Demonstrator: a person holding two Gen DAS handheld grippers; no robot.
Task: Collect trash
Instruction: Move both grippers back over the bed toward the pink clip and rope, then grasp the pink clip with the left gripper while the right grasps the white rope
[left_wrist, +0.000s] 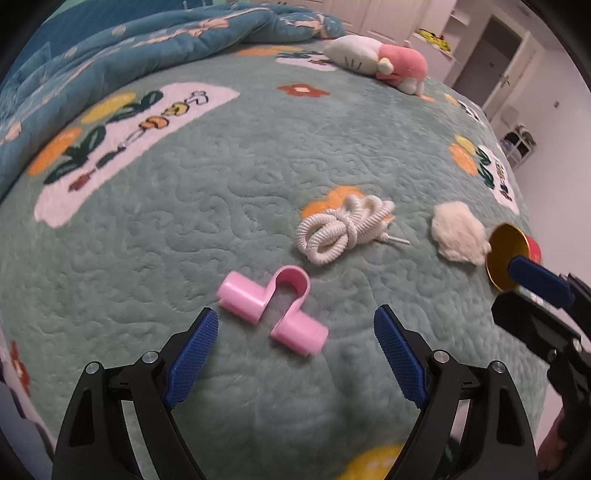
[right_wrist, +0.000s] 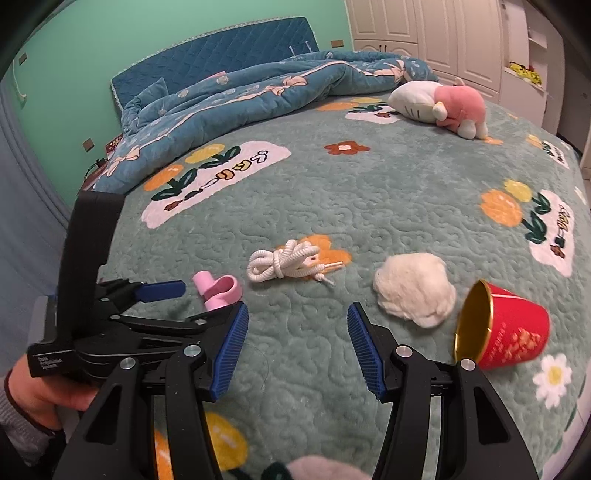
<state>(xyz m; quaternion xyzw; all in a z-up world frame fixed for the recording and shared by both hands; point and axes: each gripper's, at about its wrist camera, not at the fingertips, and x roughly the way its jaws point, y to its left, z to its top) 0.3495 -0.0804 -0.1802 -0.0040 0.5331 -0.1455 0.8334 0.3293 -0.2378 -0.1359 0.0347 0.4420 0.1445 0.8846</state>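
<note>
A pink plastic clip (left_wrist: 275, 310) lies on the green bed cover just ahead of my open left gripper (left_wrist: 295, 325); it also shows in the right wrist view (right_wrist: 218, 291). A coiled white cord (left_wrist: 340, 229) (right_wrist: 284, 262) lies beyond it. A white cotton wad (left_wrist: 458, 232) (right_wrist: 413, 290) lies to the right. A red cup with a gold inside (right_wrist: 498, 332) (left_wrist: 506, 254) lies on its side at the far right. My right gripper (right_wrist: 297, 332) is open and empty, between the clip and the wad.
A pink and white plush toy (right_wrist: 443, 103) lies at the far side of the bed. A rumpled blue quilt (right_wrist: 240, 96) covers the back left. The bed edge (right_wrist: 576, 369) drops off at the right. White wardrobes (right_wrist: 443, 33) stand behind.
</note>
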